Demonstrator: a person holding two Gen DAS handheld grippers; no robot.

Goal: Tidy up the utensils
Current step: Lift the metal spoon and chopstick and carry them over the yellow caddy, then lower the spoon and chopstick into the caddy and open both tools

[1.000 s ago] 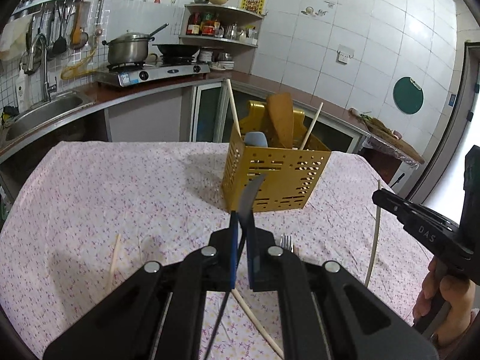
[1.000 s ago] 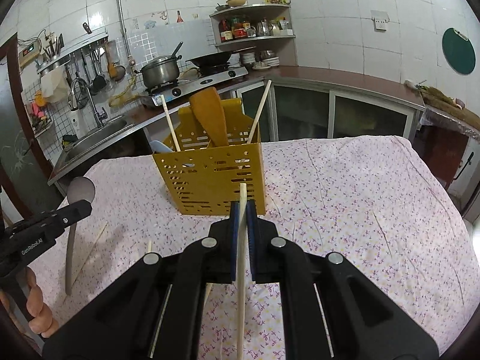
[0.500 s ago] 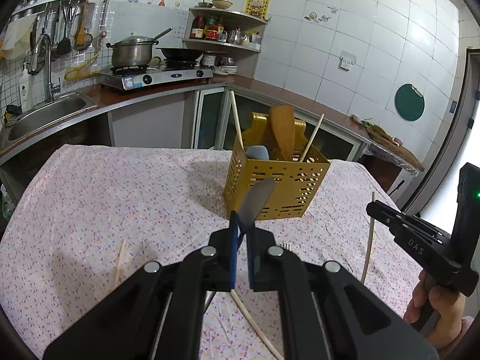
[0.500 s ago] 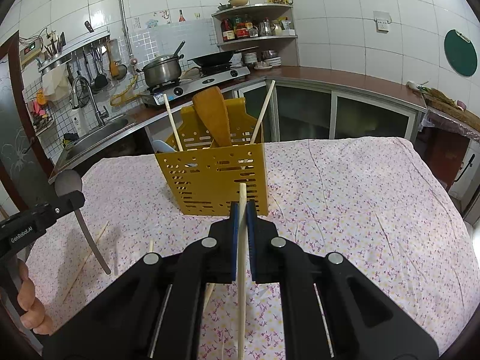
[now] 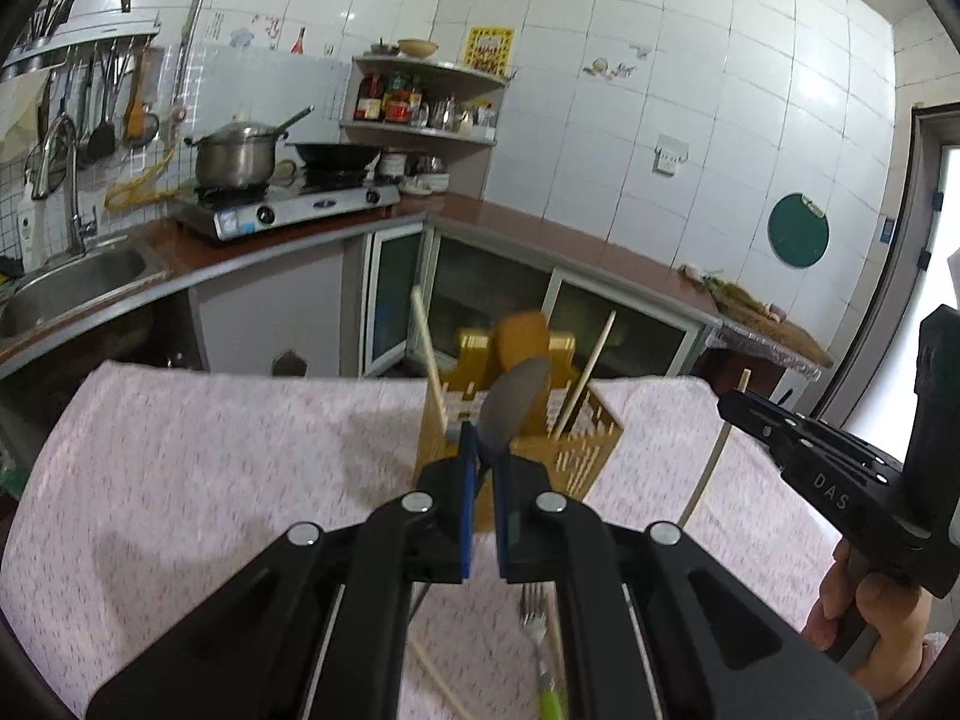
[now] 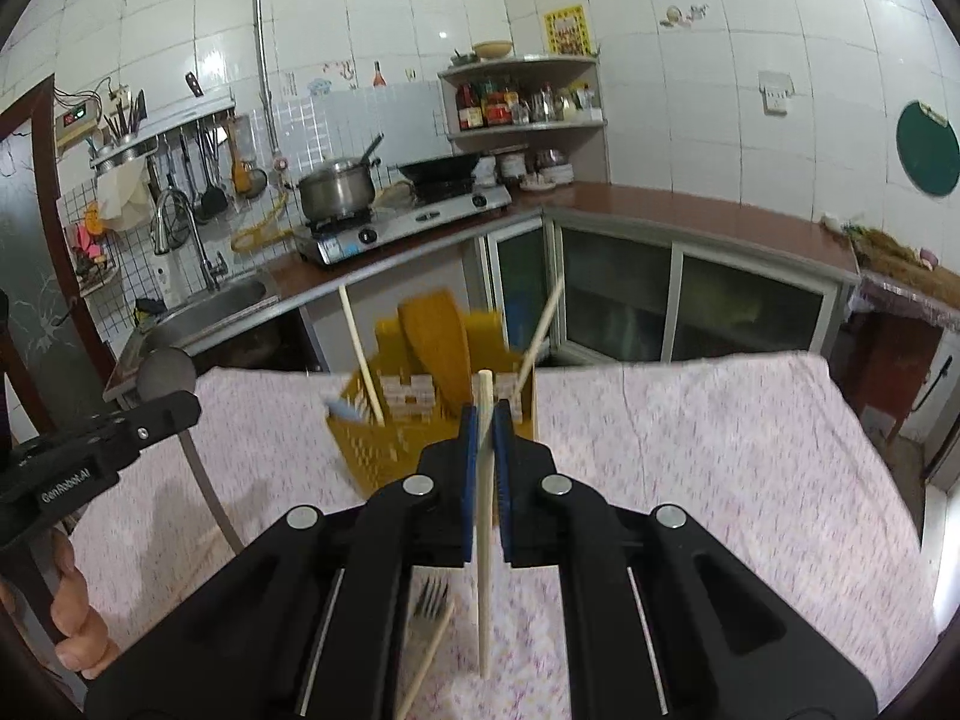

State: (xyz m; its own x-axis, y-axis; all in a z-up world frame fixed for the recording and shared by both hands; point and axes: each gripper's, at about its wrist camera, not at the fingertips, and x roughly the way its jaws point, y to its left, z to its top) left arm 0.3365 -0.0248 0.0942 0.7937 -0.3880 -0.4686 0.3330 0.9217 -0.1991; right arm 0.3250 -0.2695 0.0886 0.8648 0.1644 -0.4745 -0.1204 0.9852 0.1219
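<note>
While each hand-held gripper clamps spoon point(image 5: 517, 397) or chopstick point(image 6: 485, 516), fork point(image 6: 433, 597) lies below.

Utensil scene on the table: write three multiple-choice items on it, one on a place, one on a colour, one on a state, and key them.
1. Where does the fork lie?
A. on the tablecloth
B. in the holder
C. in the sink

2. What colour is the utensil holder?
A. white
B. yellow
C. green

3. What does the right hand-held gripper hold?
A. nothing, it is open
B. the fork
C. a chopstick

Key: 1 A, the fork lies flat on the floral cloth below the gripper in both views. 2 B, the slotted holder is yellow in both views. 3 C, the pale chopstick is clamped between the shut fingers, while the left hand-held gripper is shut on a metal spoon.
</note>
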